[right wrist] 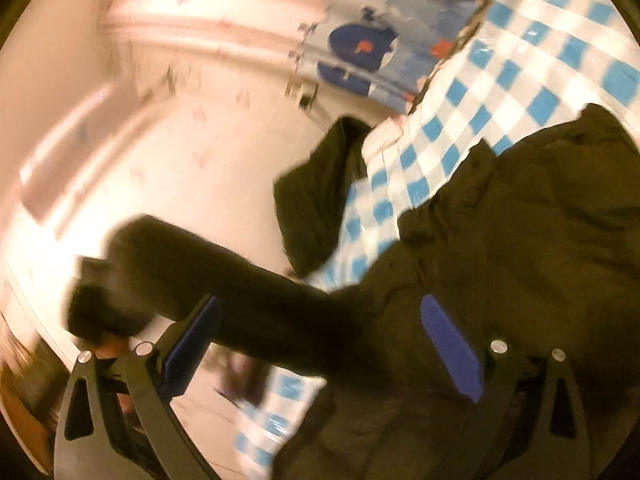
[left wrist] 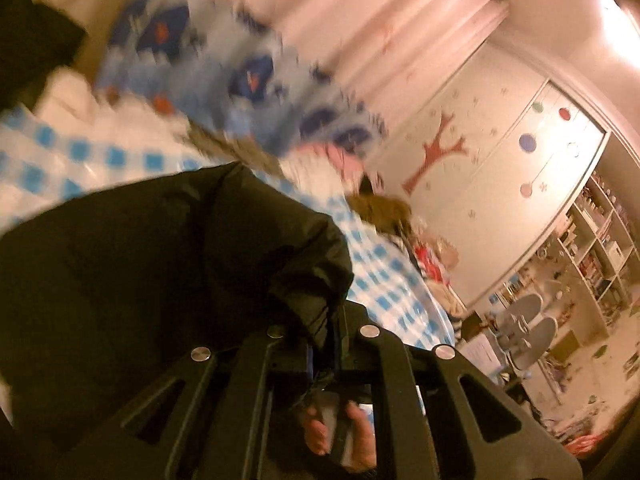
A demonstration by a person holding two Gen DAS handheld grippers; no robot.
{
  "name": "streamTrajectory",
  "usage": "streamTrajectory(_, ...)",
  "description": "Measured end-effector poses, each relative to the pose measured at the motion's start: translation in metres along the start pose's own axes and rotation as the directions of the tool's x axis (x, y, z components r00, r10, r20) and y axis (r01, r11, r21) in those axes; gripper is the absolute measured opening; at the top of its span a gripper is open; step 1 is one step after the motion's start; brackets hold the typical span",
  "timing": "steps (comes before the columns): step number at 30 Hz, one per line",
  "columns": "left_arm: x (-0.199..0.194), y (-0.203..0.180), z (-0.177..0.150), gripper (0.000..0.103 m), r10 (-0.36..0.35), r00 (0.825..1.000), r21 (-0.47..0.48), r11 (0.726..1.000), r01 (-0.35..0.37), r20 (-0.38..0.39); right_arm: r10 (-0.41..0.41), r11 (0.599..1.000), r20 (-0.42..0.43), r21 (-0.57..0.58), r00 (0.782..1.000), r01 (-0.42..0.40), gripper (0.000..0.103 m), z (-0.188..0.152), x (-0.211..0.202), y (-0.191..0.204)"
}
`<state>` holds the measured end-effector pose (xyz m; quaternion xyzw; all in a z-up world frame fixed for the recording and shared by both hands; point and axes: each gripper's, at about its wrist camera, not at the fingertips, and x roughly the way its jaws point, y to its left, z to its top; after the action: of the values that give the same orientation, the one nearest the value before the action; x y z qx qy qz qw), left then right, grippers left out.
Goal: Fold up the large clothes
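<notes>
Jacket (left wrist: 168, 264) lies bunched on checked sheet (right wrist: 520, 80); both views motion-blurred. Left gripper (left wrist: 320, 344): fingers closed narrow, pinching a gathered jacket edge with drawcord, tilted up toward the wardrobe (left wrist: 500, 168). Right gripper (right wrist: 320, 344): fingers wide, nothing between the blue pads (right wrist: 450, 346); sleeve (right wrist: 224, 280) stretches across in front of it, contact unclear. Judgement: fold in progress. To do well, keep left pinch firm, take sleeve near cuff with right, draw it flat over the body before releasing, avoid dragging sheet
</notes>
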<state>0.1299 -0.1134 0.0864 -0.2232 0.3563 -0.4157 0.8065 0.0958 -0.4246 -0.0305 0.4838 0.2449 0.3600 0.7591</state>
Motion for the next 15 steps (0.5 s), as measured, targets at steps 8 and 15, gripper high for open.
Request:
streamTrajectory(8, 0.195, 0.108, -0.054, 0.012, 0.072, 0.946, -0.197, 0.970, -0.139, -0.315, -0.083, 0.949, -0.036, 0.302, 0.996, 0.090, 0.096, 0.016, -0.015, -0.080)
streamTrajectory(15, 0.181, 0.098, -0.035, 0.078, 0.174, 0.932, -0.117, 0.968, -0.220, -0.318, -0.212, 0.953, -0.098, 0.198, 0.972, 0.227, 0.096, 0.014, 0.002, -0.071)
